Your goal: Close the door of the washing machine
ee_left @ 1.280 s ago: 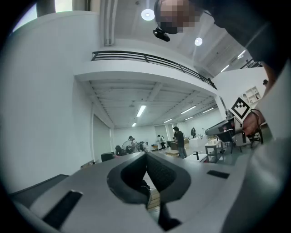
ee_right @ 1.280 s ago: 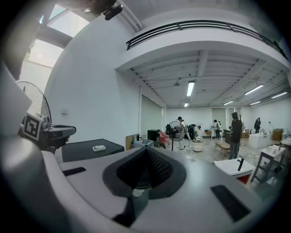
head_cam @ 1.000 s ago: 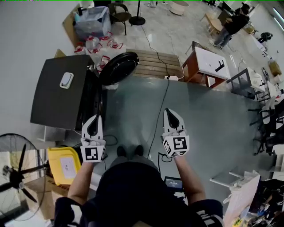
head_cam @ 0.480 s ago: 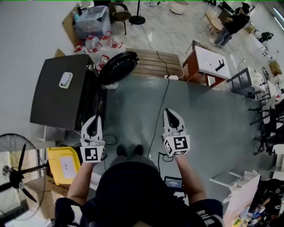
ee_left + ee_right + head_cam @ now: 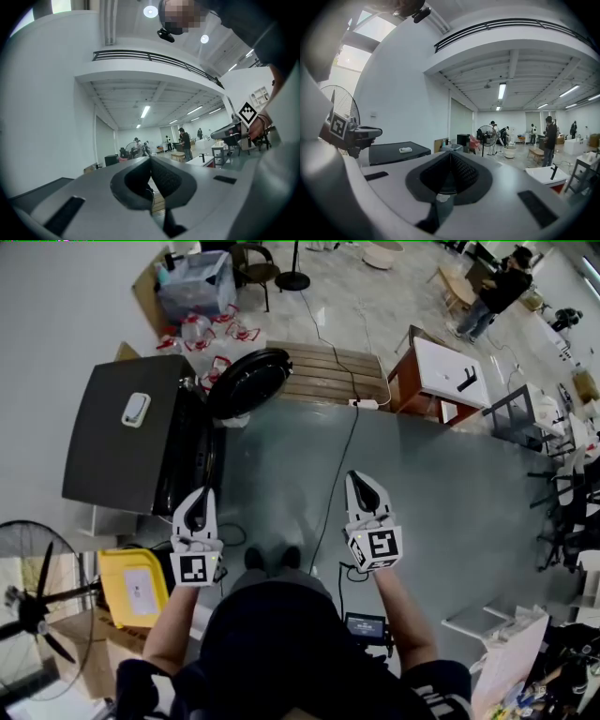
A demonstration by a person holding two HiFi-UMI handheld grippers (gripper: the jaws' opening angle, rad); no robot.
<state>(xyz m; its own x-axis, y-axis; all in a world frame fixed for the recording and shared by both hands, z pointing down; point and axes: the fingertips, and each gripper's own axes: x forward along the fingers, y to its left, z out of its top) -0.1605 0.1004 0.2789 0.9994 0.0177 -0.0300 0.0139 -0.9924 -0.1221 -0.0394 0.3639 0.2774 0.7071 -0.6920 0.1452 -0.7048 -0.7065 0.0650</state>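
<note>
Nothing had moved: we kept our left gripper (image 5: pixel 200 498) and right gripper (image 5: pixel 361 480) closed and empty, and the door (image 5: pixel 250 382) stood open.

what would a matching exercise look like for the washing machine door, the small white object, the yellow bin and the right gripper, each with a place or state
Things:
1. washing machine door
2. small white object
3. yellow bin
4. right gripper

Places or states:
a. jaws together, nothing held
b. lying on the machine's dark top
c. swung open
d. beside the fan

Pairs: 1-c, 2-b, 3-d, 4-a
</note>
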